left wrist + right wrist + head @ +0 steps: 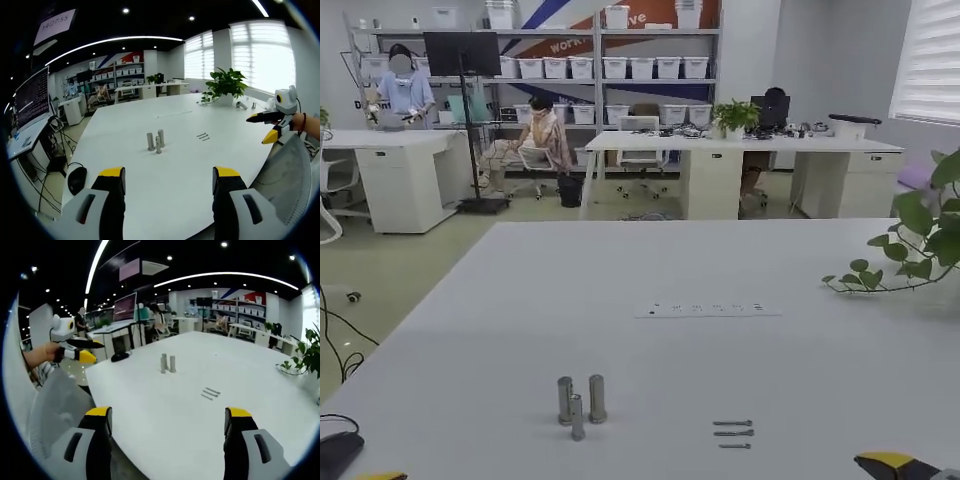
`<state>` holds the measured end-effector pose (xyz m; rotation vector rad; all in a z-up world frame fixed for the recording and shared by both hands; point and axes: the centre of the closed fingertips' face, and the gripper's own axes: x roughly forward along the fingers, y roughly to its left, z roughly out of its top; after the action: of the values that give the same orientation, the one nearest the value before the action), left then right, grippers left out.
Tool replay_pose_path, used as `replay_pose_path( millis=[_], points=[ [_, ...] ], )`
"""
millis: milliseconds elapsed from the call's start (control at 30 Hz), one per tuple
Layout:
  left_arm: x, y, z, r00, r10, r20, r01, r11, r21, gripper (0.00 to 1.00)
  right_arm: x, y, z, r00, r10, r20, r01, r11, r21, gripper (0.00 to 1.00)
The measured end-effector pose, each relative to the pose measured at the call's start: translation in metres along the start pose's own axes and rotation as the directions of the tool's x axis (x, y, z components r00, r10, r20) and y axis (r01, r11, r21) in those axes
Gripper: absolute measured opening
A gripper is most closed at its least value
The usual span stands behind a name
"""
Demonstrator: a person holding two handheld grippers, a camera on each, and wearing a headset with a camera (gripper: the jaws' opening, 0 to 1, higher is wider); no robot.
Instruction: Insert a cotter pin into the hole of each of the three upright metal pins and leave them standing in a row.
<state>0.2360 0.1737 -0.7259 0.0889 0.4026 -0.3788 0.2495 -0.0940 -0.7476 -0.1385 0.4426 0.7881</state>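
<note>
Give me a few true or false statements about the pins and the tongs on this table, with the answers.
1. Three metal pins stand upright, close together, on the white table. True.
2. The cotter pins are already through the metal pins. False: they lie loose on the table, apart from them.
3. The left tongs are open and empty. True.
4. The right tongs are shut on a cotter pin. False: they are open and hold nothing.
</note>
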Motion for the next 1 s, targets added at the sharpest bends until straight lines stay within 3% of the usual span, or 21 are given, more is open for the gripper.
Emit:
replay_pose_path(
  millis=[233, 400, 467, 533, 1000],
  points=[
    [0.016, 0.006, 0.004, 0.9999, -0.013, -0.003, 0.013, 1.0, 0.004, 0.61, 0.004, -0.001, -0.001, 1.0, 0.005, -0.006, -0.004, 1.0, 0.008, 0.94],
    [0.029, 0.009, 0.009, 0.9993, -0.034, 0.017, 0.035, 0.999, -0.028, 0.57, 0.007, -0.001, 0.0, 0.9999, 0.013, -0.004, -0.013, 1.0, 0.012, 0.93],
    [0.033, 0.012, 0.012, 0.9993, -0.027, 0.026, 0.027, 1.0, -0.013, 0.55, 0.009, -0.002, 0.001, 0.9999, 0.016, -0.004, -0.016, 1.0, 0.011, 0.93],
    [0.039, 0.015, 0.016, 0.9995, -0.022, 0.025, 0.02, 0.998, 0.054, 0.54, 0.01, -0.003, 0.001, 0.9999, 0.015, -0.007, -0.015, 1.0, 0.011, 0.93],
    [0.085, 0.012, 0.025, 0.9982, -0.06, -0.001, 0.06, 0.995, 0.075, 0.46, 0.019, -0.009, 0.008, 0.9996, 0.028, -0.009, -0.027, 1.0, 0.014, 0.92]
  ],
)
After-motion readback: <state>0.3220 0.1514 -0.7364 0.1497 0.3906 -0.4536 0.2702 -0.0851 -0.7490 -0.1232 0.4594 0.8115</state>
